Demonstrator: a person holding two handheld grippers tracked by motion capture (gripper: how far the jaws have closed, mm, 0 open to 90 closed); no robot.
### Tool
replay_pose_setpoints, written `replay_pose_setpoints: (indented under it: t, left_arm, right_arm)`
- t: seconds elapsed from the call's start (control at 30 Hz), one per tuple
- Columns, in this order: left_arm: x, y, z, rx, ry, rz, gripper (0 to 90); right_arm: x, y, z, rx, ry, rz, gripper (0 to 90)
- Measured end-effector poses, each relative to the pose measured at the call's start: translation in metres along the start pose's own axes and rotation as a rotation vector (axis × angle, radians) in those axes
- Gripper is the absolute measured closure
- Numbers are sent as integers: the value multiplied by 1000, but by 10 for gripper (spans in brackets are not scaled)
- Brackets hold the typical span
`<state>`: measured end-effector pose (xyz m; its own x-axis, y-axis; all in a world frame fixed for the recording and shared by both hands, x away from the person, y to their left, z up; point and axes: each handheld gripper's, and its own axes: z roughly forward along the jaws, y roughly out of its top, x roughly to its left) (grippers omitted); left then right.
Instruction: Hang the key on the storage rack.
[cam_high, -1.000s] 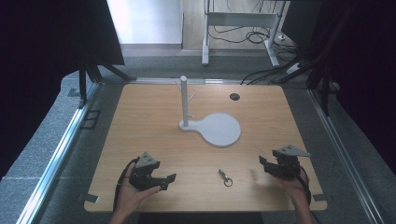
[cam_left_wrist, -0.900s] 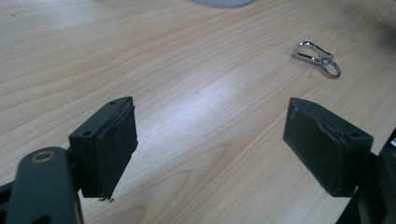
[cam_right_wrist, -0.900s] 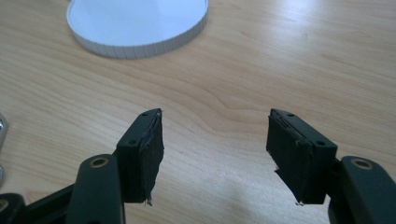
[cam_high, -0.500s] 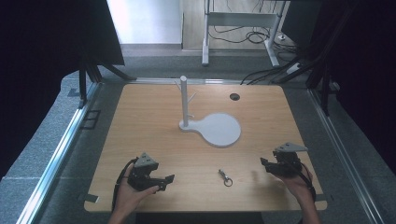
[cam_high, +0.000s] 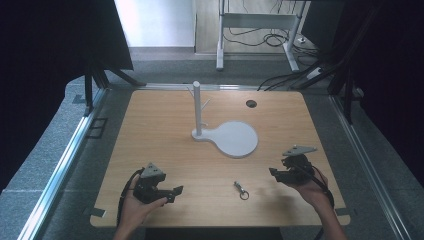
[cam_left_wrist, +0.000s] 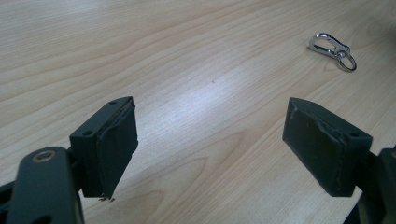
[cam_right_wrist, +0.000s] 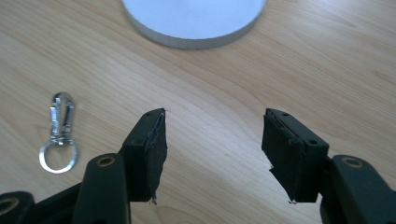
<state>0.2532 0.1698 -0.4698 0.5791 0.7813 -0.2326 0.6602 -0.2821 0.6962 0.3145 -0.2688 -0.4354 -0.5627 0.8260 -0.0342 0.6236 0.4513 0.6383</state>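
Keyring (cam_high: 241, 190) on table (cam_high: 165, 125), grippers (cam_high: 172, 192) (cam_high: 275, 173) open

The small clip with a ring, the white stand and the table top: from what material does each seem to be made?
Clip: apparently polished metal; it is silvery with bright mirror-like glints.
White stand: matte white, evenly coloured, perhaps plastic or painted; the look leaves it open.
Table top: light wood or wood-look laminate; grain lines show under a soft sheen.

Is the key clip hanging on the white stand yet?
No, the key clip lies flat on the table, apart from the white stand and between both grippers.
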Motion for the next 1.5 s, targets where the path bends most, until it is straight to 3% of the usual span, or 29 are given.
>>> replay_pose_setpoints:
  t: [0.1,0.3,0.53,0.87,1.07,1.13,1.23,1.5]
  left_arm:
    - [1,1,-3,-20,-88,-25,181]
    - [-1,0,-4,-9,-47,-3,183]
    - [-3,0,-2,-1,-43,8,183]
    - [-5,0,-1,16,-4,25,183]
    - [-3,-1,-2,18,6,19,184]
    - [-3,-1,-1,23,0,21,184]
    - [-5,-1,-1,20,-58,8,185]
    - [-5,-1,0,27,-56,14,186]
  right_arm:
    - [6,4,1,19,21,-13,422]
    - [18,11,6,77,43,-44,445]
    - [32,19,11,139,83,-78,488]
    - [59,26,29,232,140,-137,538]
    - [69,29,37,248,165,-153,577]
    - [71,29,40,253,176,-155,589]
    - [76,30,45,271,189,-169,597]
    - [86,32,57,309,200,-170,617]
